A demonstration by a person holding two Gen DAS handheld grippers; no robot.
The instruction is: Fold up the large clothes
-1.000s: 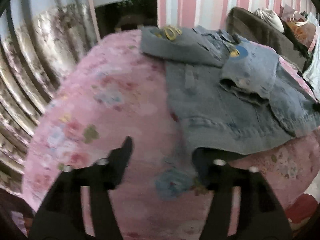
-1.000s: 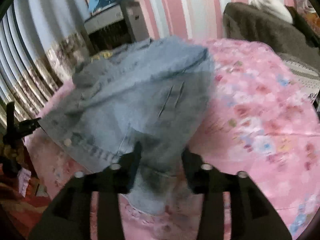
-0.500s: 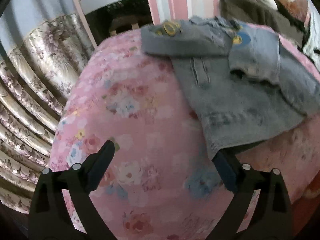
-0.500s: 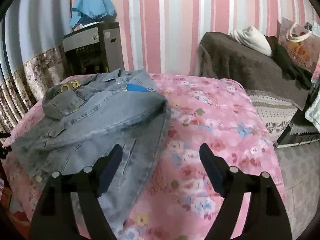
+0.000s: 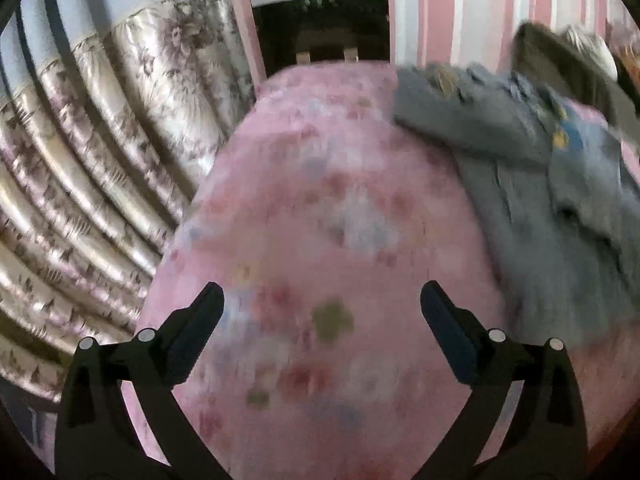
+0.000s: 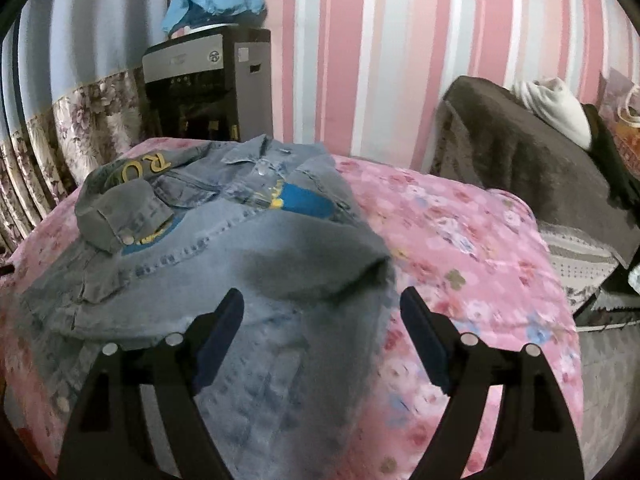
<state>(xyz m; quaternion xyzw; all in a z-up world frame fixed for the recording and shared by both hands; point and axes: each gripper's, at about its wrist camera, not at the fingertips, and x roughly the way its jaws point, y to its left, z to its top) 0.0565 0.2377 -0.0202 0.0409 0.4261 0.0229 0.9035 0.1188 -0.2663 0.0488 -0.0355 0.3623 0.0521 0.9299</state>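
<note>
1. The left gripper (image 5: 322, 308) is released and empty. Its jaws have just been opening, with nothing between them, and only the pink floral bedspread (image 5: 320, 208) lies below, beside the flowered curtain (image 5: 104, 152).
2. The denim jacket (image 6: 224, 248) lies on the bed, to the right in the left wrist view and well apart from that gripper.
3. One sleeve (image 6: 120, 208) is folded in across the front, and the lower half looks turned up over the body, so a fold seems finished.
4. The right gripper (image 6: 322, 320) is released above the jacket's near edge and holds nothing.
5. Probably left: another fold to make it compact, and smoothing.
</note>
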